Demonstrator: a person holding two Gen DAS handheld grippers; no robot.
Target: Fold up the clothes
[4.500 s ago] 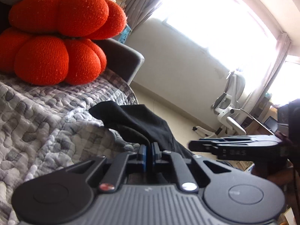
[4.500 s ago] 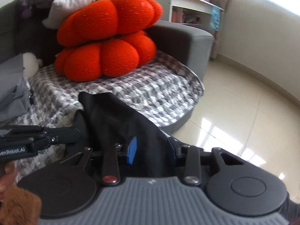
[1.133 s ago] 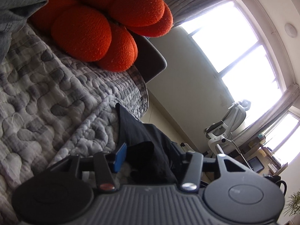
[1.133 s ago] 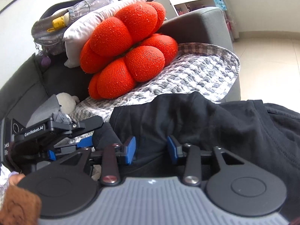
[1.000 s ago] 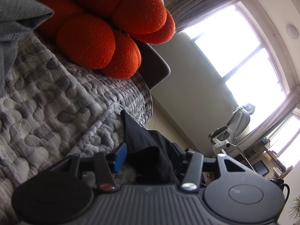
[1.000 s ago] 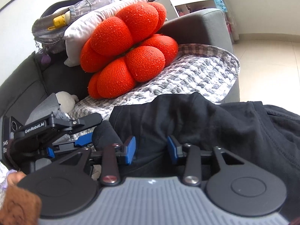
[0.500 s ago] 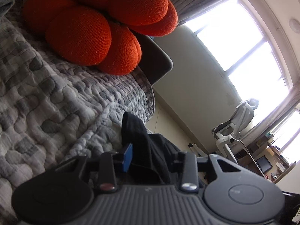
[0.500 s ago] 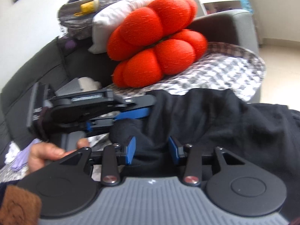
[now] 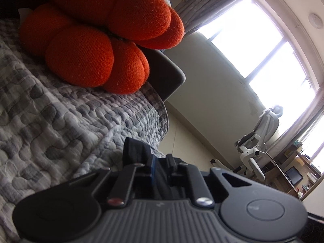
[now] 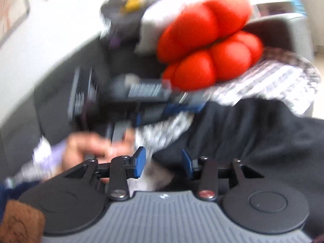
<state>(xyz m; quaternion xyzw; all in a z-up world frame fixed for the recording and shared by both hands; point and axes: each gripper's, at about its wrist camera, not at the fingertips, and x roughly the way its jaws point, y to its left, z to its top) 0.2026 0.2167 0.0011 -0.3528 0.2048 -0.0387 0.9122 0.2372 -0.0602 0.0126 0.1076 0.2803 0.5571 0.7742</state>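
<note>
A black garment (image 10: 253, 133) lies over the front edge of the sofa's grey patterned quilt (image 9: 50, 121). My left gripper (image 9: 161, 165) is shut on a fold of the black garment (image 9: 133, 151) at the quilt's edge. In the blurred right wrist view the left gripper (image 10: 182, 106) shows side-on, its tips at the cloth. My right gripper (image 10: 164, 163) is open, its blue pads apart; the garment lies just beyond its right pad, quilt beyond the left. It holds nothing.
A big orange pumpkin-shaped cushion (image 9: 97, 38) sits on the quilt against the sofa arm (image 9: 168, 79). A white pillow and a bag (image 10: 129, 6) are behind it. Beyond the sofa are pale floor (image 9: 186, 141), an office chair (image 9: 261, 131) and bright windows.
My left gripper has closed on the black cloth. My right gripper has swung quickly to the left, off the cloth it straddled, and stays open.
</note>
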